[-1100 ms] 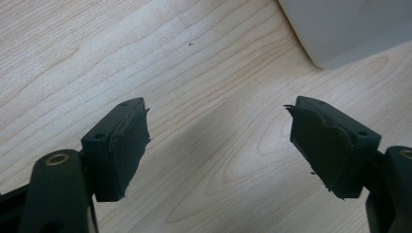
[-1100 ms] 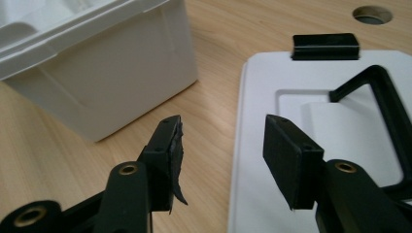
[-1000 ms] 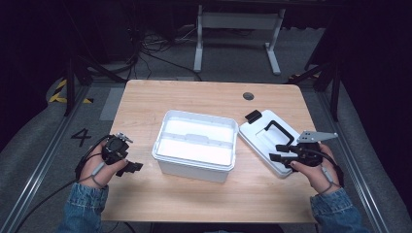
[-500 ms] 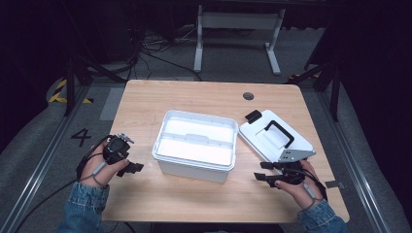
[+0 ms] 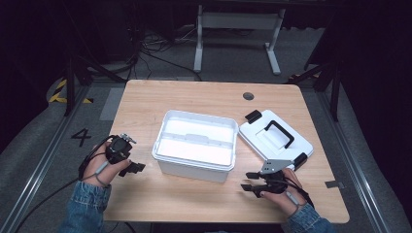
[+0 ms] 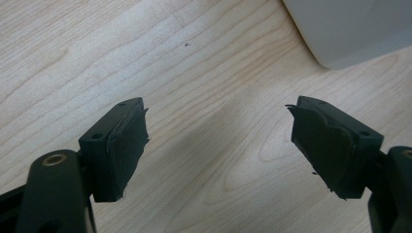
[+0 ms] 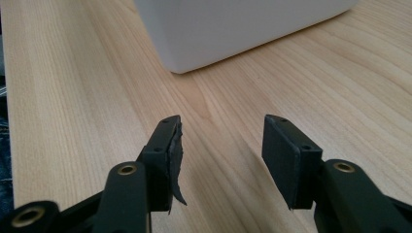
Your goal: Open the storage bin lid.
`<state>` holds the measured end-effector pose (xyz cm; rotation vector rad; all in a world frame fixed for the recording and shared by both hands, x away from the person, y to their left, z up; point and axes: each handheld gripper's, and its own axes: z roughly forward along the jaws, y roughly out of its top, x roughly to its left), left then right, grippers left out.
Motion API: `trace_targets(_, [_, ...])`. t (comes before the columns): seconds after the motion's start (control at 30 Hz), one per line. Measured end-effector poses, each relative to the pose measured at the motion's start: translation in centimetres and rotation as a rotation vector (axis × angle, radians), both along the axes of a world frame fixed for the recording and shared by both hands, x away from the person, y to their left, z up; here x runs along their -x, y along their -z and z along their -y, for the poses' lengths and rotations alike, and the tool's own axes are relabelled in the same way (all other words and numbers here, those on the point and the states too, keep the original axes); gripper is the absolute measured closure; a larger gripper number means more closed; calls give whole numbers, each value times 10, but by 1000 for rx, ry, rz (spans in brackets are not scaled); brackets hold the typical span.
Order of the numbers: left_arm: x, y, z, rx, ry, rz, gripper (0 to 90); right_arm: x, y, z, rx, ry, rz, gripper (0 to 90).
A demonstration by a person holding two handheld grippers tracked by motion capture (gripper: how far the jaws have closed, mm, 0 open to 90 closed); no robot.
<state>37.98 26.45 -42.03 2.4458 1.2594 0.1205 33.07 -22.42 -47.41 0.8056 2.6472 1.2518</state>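
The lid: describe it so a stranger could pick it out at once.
On the wooden table, find the open white bin in the middle. The lid lies flat on the tabletop just right of it, beyond the right gripper. Unlike the deep, empty bin, it is a shallow white panel with a black handle and black corner latches.

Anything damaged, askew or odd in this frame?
The rubber pads on both claws look worn: the right claw's left pad is peeling, with a torn flap hanging loose, and the left claw's pads have ragged edges. The lid lies askew beside the open white bin.
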Motion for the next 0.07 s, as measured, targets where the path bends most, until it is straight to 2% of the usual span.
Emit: trace_targets(0.07, [0,-1,-1,7,-19,16,215,-1,0,1,-3,7,8,495])
